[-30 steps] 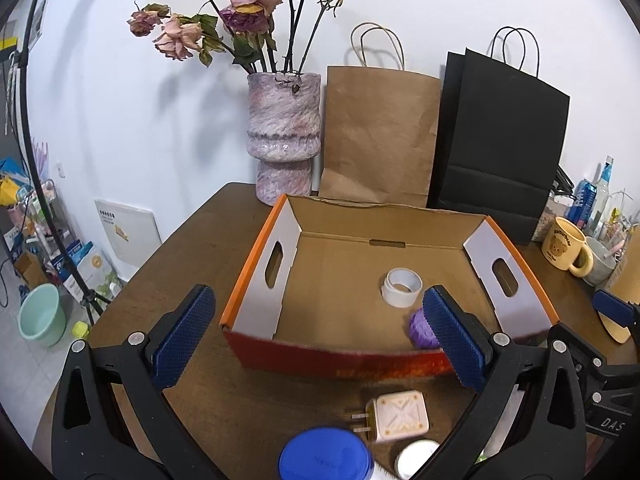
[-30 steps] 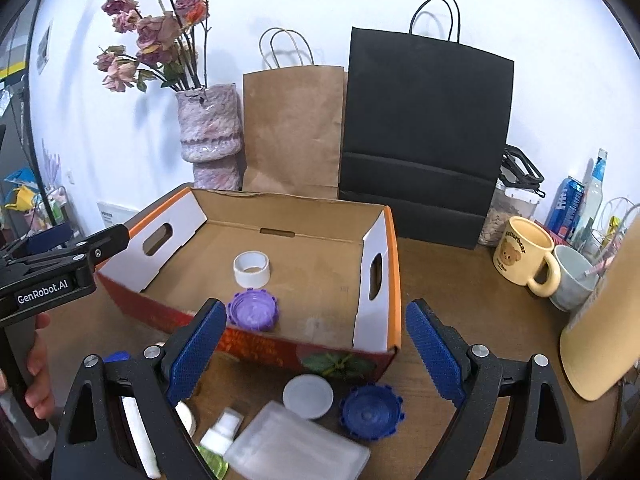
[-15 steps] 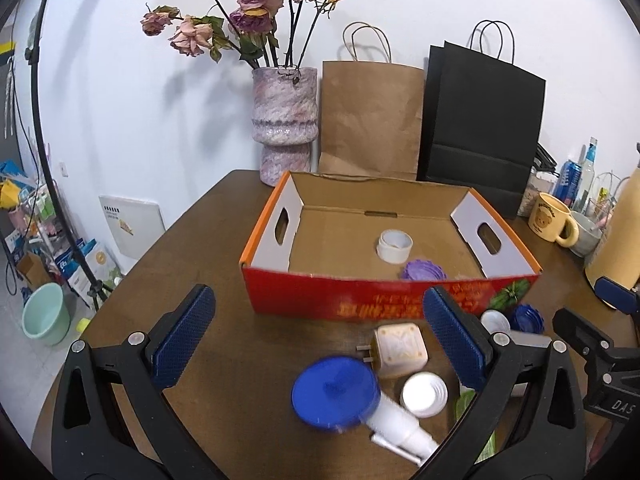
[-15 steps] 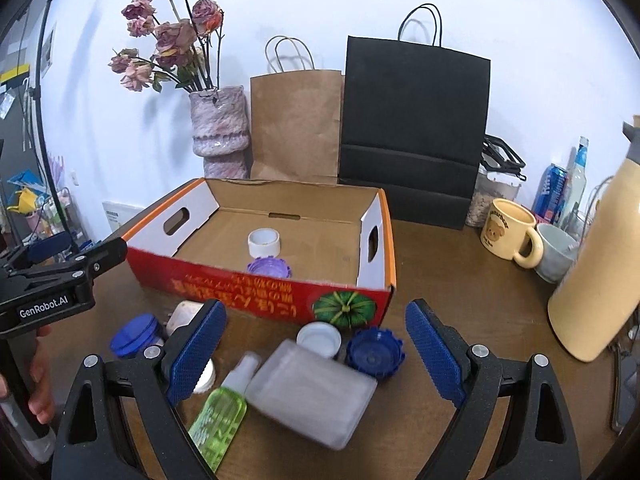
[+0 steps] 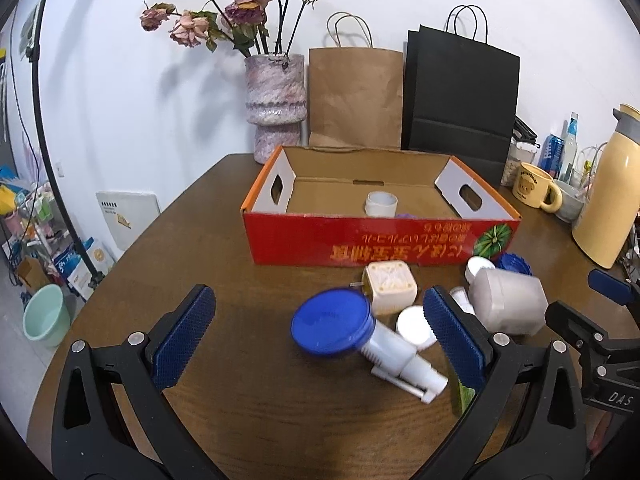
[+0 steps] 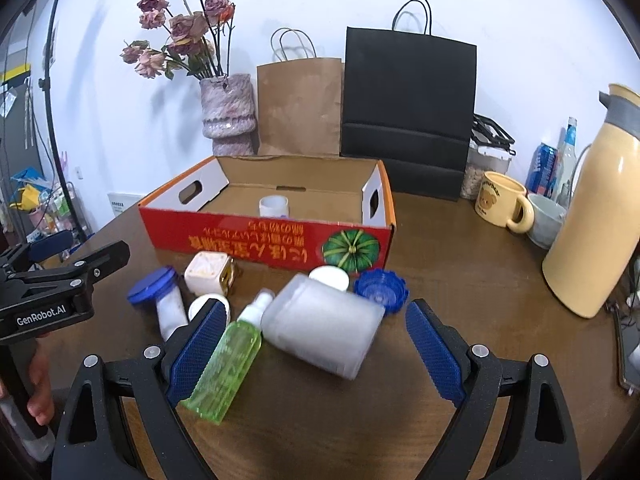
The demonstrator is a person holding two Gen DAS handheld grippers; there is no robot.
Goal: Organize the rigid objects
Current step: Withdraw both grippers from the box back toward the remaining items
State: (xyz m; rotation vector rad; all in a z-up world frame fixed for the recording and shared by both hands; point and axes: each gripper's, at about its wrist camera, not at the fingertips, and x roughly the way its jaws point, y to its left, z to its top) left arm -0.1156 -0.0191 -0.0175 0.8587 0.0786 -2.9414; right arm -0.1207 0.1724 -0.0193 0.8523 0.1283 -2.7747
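A: Sorting looks barely begun, I'd judge. The cardboard box (image 6: 276, 236) holds a white ring (image 6: 273, 205) and, seen from the left wrist, a sliver of something purple (image 5: 407, 215) beside it; everything else lies on the counter (image 6: 460, 292) just in front of the box's red wall.

B: And the grippers?

A: Both released. The right gripper (image 6: 316, 354) has its jaws spread wide and nothing pinched, though the frosted bottle (image 6: 324, 326) and the green spray bottle (image 6: 224, 368) lie between them. The left gripper (image 5: 318, 338) is spread too, with the blue-capped dispenser (image 5: 360, 334) in its gap, untouched.

B: So the step is picking the next item?

A: I think so. The frosted bottle is the likeliest: it lies on its side in front of the box's pumpkin picture, long axis slanting, its base toward the right gripper, its top toward the box by the white cap (image 6: 329, 277) and blue lid (image 6: 381, 285).

B: What does that call for?

A: Coming down around its body, across the long axis, then closing. The green spray bottle, nozzle pointing toward the box, touches it and may get nudged.
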